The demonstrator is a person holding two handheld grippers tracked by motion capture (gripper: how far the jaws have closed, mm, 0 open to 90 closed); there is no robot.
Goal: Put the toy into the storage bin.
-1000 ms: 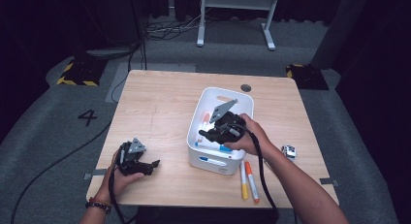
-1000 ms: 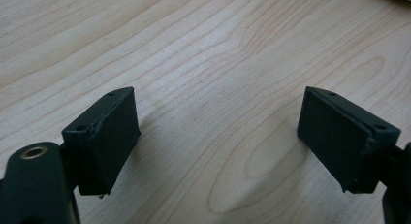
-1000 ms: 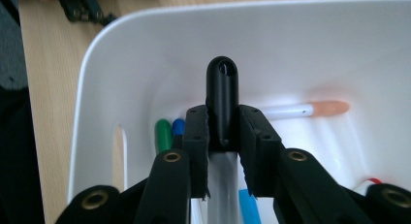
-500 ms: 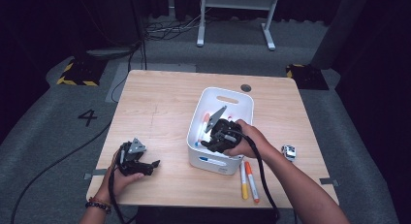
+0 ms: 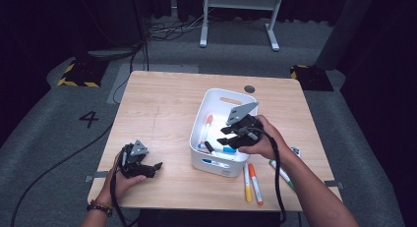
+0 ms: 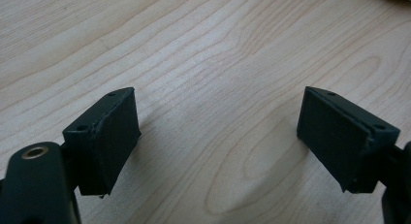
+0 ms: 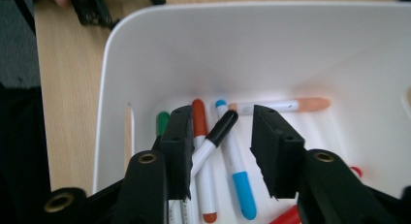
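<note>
Light wood table (image 5: pixel 162 114) in a dark room, grey carpet all around with a "4" marked on the floor at the left. From the high view you get the whole layout: white bin (image 5: pixel 216 100) sits right of the table's middle, the right gripper (image 5: pixel 237 134) hangs over its near right corner, and the left gripper (image 5: pixel 147 167) rests on the bare wood near the front left edge, well apart from the bin. Three markers lie on the table just beside the bin's front right: a yellow marker (image 5: pixel 247 183), an orange marker (image 5: pixel 255 184) and a green-capped marker (image 5: pixel 280 172).

Right gripper view gets you inside the bin (image 7: pixel 252 44) instead. Its jaws have just been opening and now stand apart with nothing pinched. A black-capped marker (image 7: pixel 213 139) lies loose on the pile below them, slanted, white barrel, cap pointing up-right. Beside it there's a blue marker (image 7: pixel 236 171), an orange-red one (image 7: pixel 201 136), a green cap (image 7: pixel 163 122) and a peach-ended marker (image 7: pixel 286 105) lying crosswise at the back.

Left gripper view is just wood grain (image 6: pixel 218 64) between two widely spread black pads (image 6: pixel 118 127), holding nothing.
</note>
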